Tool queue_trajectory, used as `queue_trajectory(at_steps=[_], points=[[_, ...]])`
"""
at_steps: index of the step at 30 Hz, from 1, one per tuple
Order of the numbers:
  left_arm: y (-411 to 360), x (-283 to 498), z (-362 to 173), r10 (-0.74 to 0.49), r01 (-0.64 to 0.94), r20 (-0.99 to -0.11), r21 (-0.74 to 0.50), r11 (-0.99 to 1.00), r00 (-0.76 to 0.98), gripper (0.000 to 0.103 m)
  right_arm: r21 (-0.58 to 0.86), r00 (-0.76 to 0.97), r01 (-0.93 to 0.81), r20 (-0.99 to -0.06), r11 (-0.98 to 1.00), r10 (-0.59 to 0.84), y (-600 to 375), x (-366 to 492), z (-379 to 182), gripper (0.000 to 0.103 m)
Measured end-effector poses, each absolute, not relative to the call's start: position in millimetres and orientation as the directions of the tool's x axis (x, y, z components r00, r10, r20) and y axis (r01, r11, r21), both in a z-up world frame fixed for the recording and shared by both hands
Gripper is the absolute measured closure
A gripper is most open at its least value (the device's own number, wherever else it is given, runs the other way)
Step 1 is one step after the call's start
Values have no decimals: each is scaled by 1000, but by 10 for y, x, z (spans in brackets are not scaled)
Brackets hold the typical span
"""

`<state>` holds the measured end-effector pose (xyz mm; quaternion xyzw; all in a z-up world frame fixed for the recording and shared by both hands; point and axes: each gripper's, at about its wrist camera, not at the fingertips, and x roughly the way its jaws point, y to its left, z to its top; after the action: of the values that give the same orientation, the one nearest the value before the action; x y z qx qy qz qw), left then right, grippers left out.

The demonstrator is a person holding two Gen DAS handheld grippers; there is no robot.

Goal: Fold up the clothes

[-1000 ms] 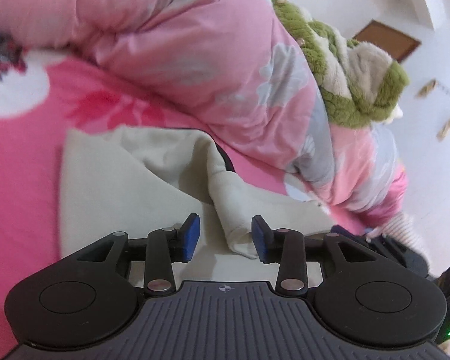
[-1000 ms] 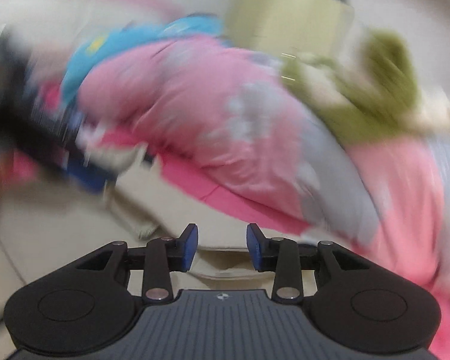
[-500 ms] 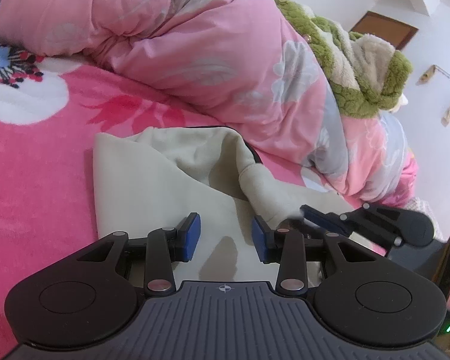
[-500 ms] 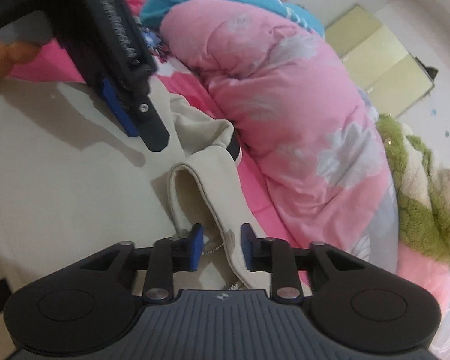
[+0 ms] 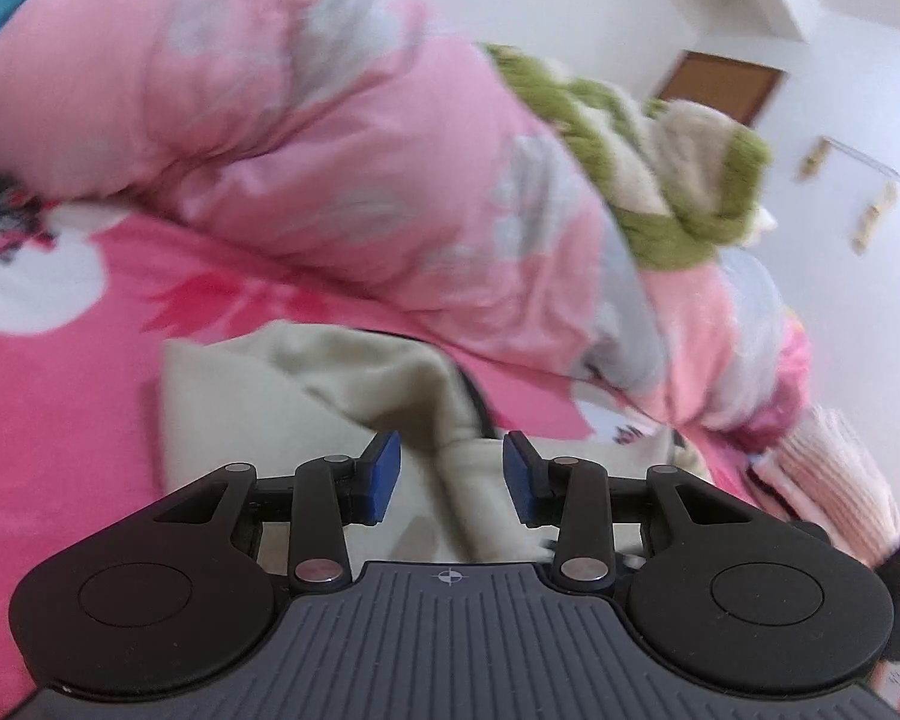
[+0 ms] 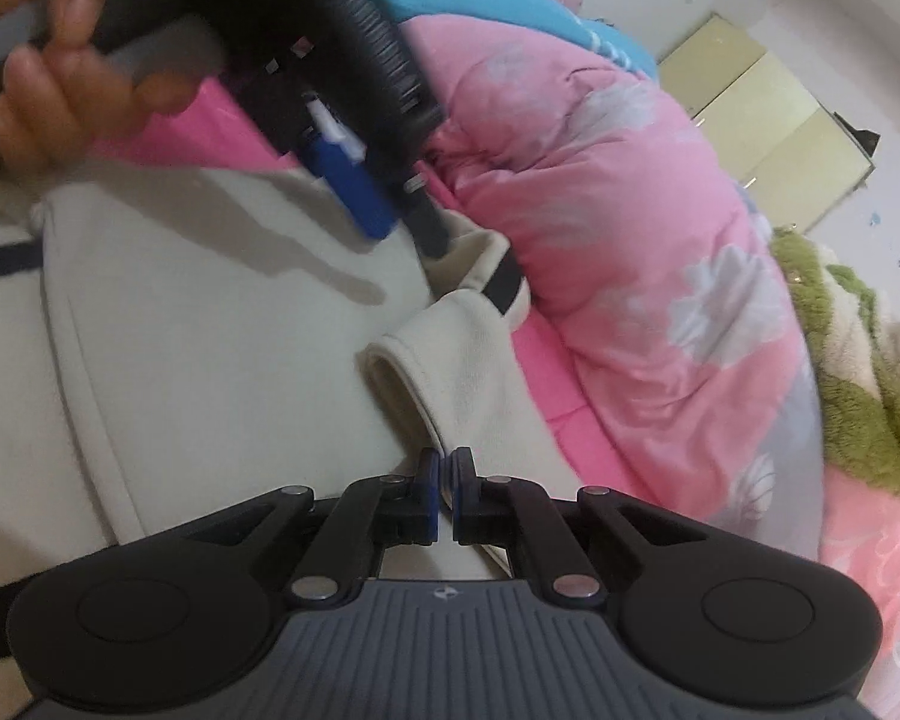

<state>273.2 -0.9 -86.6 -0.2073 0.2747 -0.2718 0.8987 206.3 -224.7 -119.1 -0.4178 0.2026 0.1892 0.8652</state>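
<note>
Cream fabric, the garment [image 6: 210, 330], lay flat on the pink bedsheet [image 5: 48, 420] beside the heaped pink quilt [image 6: 618, 228]. Its sleeve [image 6: 468, 372] ran lengthwise from my right gripper [image 6: 444, 495] up toward the quilt, its folded end pointing away from me. That gripper's jaws had just been closing and stood nearly together, pinching the sleeve's edge, I think (the blur made contact hard to judge). My left gripper [image 5: 452, 477] hung half open over the same sleeve, pads [image 5: 384, 474] not pressing it.
</note>
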Motion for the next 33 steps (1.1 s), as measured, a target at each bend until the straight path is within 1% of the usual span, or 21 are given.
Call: queue_trajectory(at_steps=[3,4,7,12,15,17,20,22,25,28,30,33], points=[[-153,2676,-847,-626,439,-365,-476,762,689,65,-631,850,-489,-501,603,165,-2254,2076,-1236,100],[-200,2682,-861,-621,441,-379,-463,769,686,64,-623,850,-486,-498,613,169,-2266,2075,-1239,100],[-359,2790,-1000,-570,399,-485,-415,818,663,65,-604,854,-479,-488,637,180,-2302,2063,-1245,99],[-383,2823,-1048,-562,393,-510,-407,824,651,65,-555,849,-479,-491,680,196,-2399,2027,-1143,96],[-374,2818,-1061,-565,393,-508,-412,822,650,65,-459,858,-444,-466,769,217,-2621,2029,-863,96],[-361,2813,-1069,-568,393,-507,-416,820,649,65,-372,874,-387,-441,844,206,-2831,2091,-675,96],[-350,2806,-1085,-570,396,-501,-417,818,651,65,-209,882,-253,-451,945,136,-3237,2248,-573,96],[-352,2794,-1100,-572,400,-495,-416,817,654,64,-122,838,-163,-541,979,72,-3482,2414,-710,96],[-349,2793,-1107,-573,400,-492,-418,816,655,64,77,776,-104,-617,992,130,-3821,2575,-902,98],[-341,2795,-1111,-576,399,-489,-423,814,655,64,103,774,-33,-626,994,91,-3827,2587,-709,97],[-344,2794,-1110,-576,399,-487,-425,813,656,64,56,816,-51,-574,997,74,-3665,2527,-524,96],[-324,2795,-1115,-581,396,-481,-437,808,656,64,103,823,-157,-536,982,187,-3379,2575,-392,96]])
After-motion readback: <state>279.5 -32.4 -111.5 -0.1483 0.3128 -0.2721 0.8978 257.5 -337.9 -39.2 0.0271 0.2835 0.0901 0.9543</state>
